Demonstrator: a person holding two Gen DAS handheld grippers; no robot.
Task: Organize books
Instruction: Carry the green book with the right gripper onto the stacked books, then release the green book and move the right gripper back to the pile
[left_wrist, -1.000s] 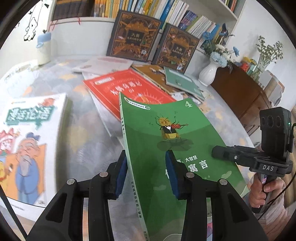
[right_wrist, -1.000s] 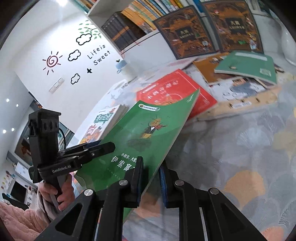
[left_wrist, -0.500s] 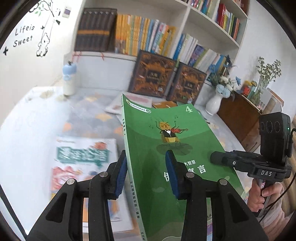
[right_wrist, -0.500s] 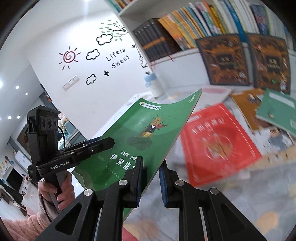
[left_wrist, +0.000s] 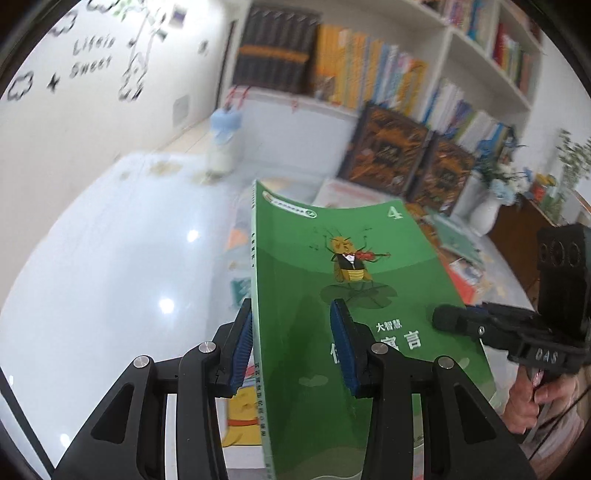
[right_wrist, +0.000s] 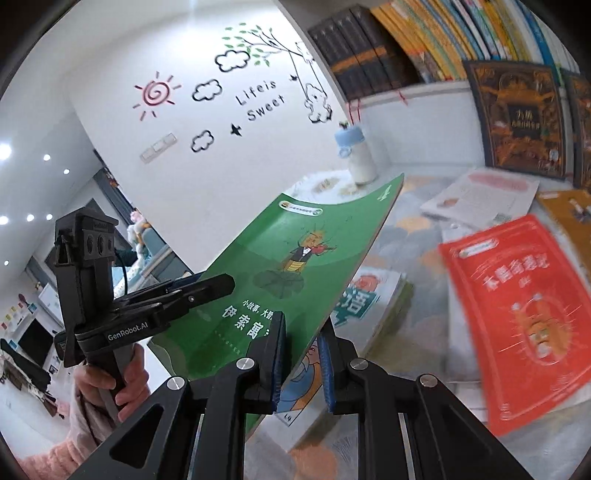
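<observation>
Both hand-held grippers clamp the green book, left at its spine, right opposite; its length points away, toward the shelf.

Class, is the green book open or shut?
Shut: the green book shows only its front cover and spine; both grippers hold it above the table.

Left gripper at frame bottom centre, jaws clamped. Right gripper bottom centre too, nearly closed, gripping. Person's hand lower left on handle.
</observation>
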